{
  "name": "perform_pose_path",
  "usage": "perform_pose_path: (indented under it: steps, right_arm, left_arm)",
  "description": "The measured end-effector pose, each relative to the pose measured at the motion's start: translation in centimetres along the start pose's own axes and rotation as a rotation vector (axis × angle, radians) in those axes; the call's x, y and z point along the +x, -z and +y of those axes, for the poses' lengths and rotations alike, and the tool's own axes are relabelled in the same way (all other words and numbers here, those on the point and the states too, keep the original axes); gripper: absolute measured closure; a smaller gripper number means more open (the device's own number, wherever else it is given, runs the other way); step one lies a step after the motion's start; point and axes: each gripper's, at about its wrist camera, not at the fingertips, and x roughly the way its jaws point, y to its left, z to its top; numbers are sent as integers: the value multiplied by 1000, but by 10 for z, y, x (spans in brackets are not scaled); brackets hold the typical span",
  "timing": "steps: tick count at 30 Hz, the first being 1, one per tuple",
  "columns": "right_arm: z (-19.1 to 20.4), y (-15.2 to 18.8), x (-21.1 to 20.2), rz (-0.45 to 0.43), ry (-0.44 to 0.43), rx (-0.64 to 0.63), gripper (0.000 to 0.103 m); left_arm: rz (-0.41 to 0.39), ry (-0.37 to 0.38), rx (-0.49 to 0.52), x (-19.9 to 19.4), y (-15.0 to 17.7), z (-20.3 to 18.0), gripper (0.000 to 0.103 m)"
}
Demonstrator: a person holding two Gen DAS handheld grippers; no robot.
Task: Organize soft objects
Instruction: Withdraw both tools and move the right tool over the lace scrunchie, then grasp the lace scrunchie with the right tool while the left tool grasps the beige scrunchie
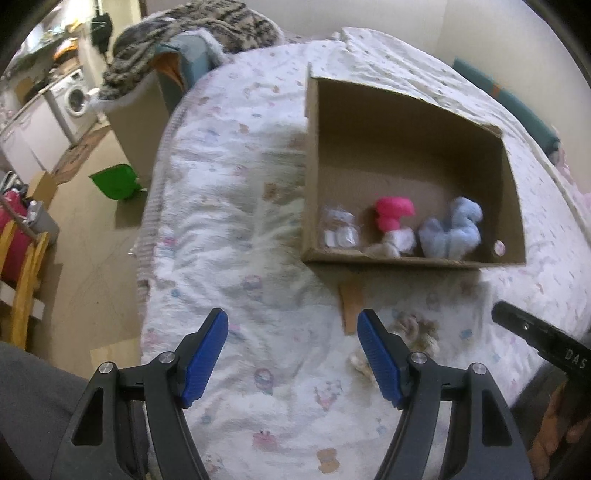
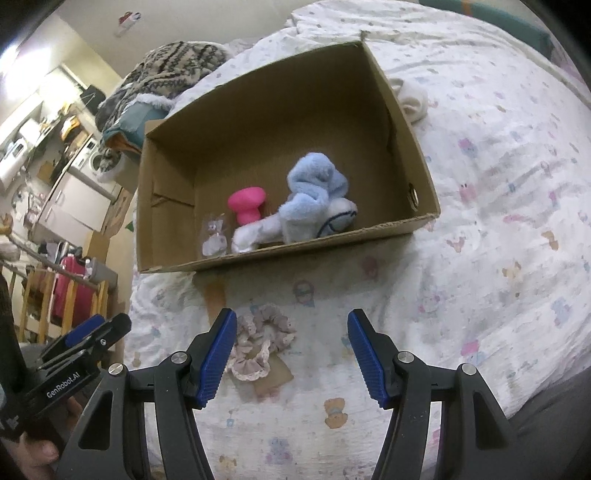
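An open cardboard box (image 1: 406, 122) (image 2: 258, 110) stands on the bed. Inside lie a pink soft toy (image 1: 392, 212) (image 2: 246, 202), a light blue plush (image 1: 452, 229) (image 2: 314, 192), a white soft item (image 2: 255, 230) and a small clear packet (image 1: 340, 230) (image 2: 214, 238). Beige lace scrunchies (image 2: 258, 341) (image 1: 415, 332) lie on the bedcover in front of the box, just left of my right gripper's (image 2: 291, 350) open jaws. My left gripper (image 1: 293, 354) is open and empty over the bedcover. A white sock-like item (image 2: 412, 99) lies behind the box.
The bed has a white patterned cover (image 1: 240, 221) (image 2: 498, 184). A patterned blanket (image 1: 192, 33) is heaped at its far end. To the left lie floor (image 1: 96, 229), a green bag (image 1: 116, 181), a wooden chair (image 1: 22, 280) and a washing machine (image 1: 75, 99).
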Motion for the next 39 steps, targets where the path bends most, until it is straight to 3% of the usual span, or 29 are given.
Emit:
perform_pose_path:
  steps: [4, 8, 15, 19, 21, 22, 23, 26, 33, 39]
  right_arm:
    - [-14, -1, 19, 80, -43, 87, 37]
    - [-11, 3, 46, 188, -80, 95, 37]
    - [27, 3, 82, 259, -59, -55, 37]
    - [43, 7, 104, 291, -20, -102, 32]
    - [49, 7, 106, 269, -1, -128, 32]
    - [51, 6, 105, 258, -1, -137, 40]
    - [52, 4, 105, 254, 1, -141, 61]
    - [45, 2, 98, 239, -6, -115, 87]
    - [38, -5, 55, 170, -91, -79, 92]
    - [33, -10, 12, 87, -85, -91, 92]
  left_arm:
    - [12, -11, -47, 6, -3, 8, 33]
    - [49, -4, -83, 16, -4, 13, 33]
    - [61, -10, -65, 20, -3, 8, 33]
    - [75, -14, -62, 24, -2, 8, 33]
    - [80, -20, -60, 26, -1, 8, 33]
    - [82, -22, -60, 26, -1, 8, 33]
    - [84, -22, -60, 27, -1, 8, 33]
    - [88, -18, -61, 28, -1, 8, 33]
    - [126, 19, -44, 35, 2, 1, 33]
    - [186, 98, 9, 46, 10, -18, 33]
